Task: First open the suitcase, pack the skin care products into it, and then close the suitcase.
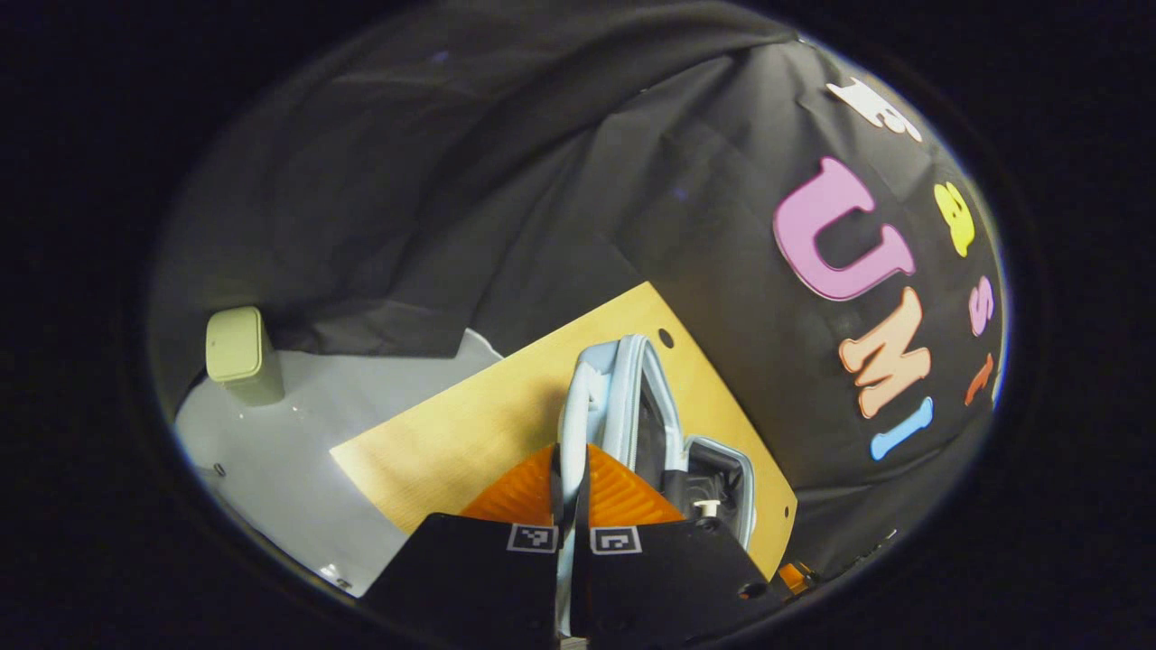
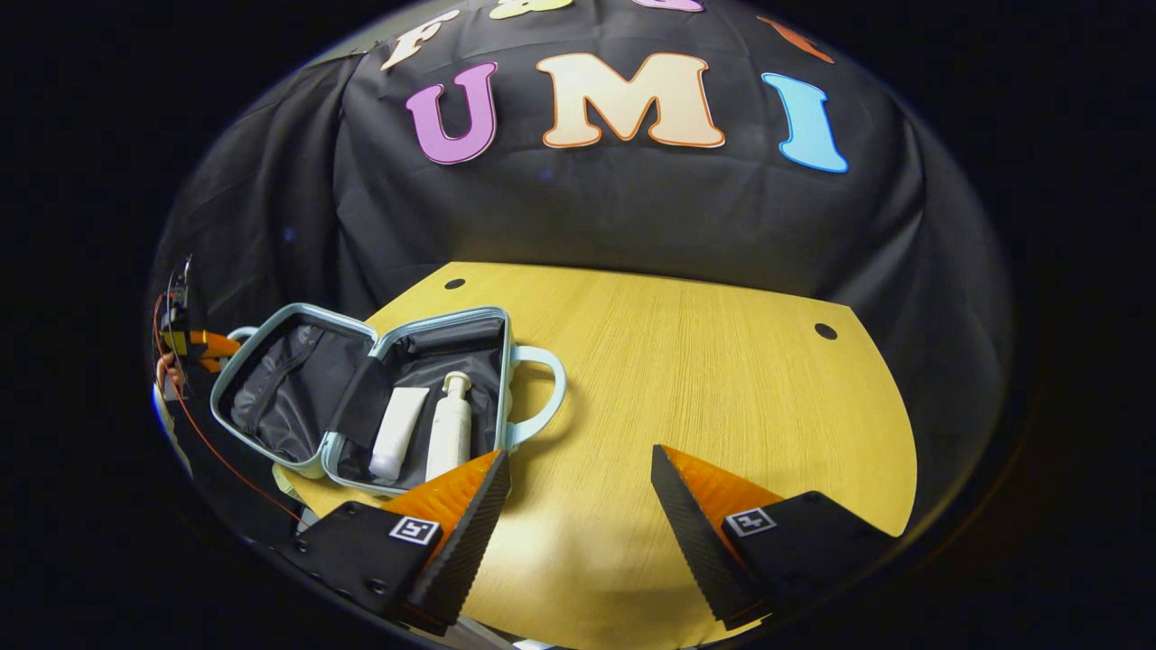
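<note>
A light blue suitcase [image 2: 361, 397] lies open at the left of the wooden table [image 2: 686, 379]. A white tube [image 2: 397, 433] and a white pump bottle [image 2: 449, 429] lie side by side in its right half, which has a handle [image 2: 542, 388]. My left gripper [image 1: 571, 451] is shut on the pale blue rim of the lid [image 1: 632, 397], which I see edge-on; the pump bottle's top [image 1: 707, 507] peeks out beside it. The right gripper view has that left gripper [image 2: 194, 348] at the lid's far side. My right gripper [image 2: 580, 460] hangs open over bare table, just right of the case.
A pale green bin [image 1: 237, 352] stands on the grey floor [image 1: 298, 451] beyond the table's edge. Black cloth walls close in behind the table. The table's middle and right side [image 2: 768, 406] carry nothing, apart from two small holes.
</note>
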Available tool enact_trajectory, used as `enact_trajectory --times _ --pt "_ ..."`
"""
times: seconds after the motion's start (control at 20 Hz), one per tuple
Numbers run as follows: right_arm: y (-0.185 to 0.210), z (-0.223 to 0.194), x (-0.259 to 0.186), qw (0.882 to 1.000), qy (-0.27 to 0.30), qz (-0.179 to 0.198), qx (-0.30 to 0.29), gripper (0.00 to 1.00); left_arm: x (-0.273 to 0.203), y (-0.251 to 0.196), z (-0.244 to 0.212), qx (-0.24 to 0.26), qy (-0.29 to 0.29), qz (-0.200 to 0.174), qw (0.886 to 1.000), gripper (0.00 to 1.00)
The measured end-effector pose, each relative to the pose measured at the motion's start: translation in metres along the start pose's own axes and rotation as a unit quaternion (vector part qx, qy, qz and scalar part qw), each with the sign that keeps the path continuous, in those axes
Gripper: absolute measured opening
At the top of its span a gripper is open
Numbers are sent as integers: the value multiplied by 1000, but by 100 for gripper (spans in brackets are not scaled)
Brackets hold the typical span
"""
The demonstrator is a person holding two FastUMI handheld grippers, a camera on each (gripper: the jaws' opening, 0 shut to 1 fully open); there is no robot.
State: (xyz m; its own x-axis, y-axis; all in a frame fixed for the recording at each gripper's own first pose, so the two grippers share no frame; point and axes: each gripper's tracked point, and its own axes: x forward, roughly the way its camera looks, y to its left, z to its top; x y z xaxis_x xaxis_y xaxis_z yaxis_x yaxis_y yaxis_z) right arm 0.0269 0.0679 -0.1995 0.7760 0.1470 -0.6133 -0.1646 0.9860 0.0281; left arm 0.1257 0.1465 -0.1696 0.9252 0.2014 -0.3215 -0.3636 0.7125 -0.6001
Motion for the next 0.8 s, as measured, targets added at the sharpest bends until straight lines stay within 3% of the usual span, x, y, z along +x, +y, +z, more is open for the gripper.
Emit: enact_trajectory --times 0.3,0.55,0.8 --pt "-23 6 -1 1000 -11 6 13 99 -20 -98 11 59 -18 -50 997 0" --pt "-52 7 -6 999 -20 -6 25 95 -15 -175 -6 132 -2 -74 989 0" --pt "-71 7 -14 999 -32 -13 29 99 -1 -250 -35 159 30 -117 980 0"
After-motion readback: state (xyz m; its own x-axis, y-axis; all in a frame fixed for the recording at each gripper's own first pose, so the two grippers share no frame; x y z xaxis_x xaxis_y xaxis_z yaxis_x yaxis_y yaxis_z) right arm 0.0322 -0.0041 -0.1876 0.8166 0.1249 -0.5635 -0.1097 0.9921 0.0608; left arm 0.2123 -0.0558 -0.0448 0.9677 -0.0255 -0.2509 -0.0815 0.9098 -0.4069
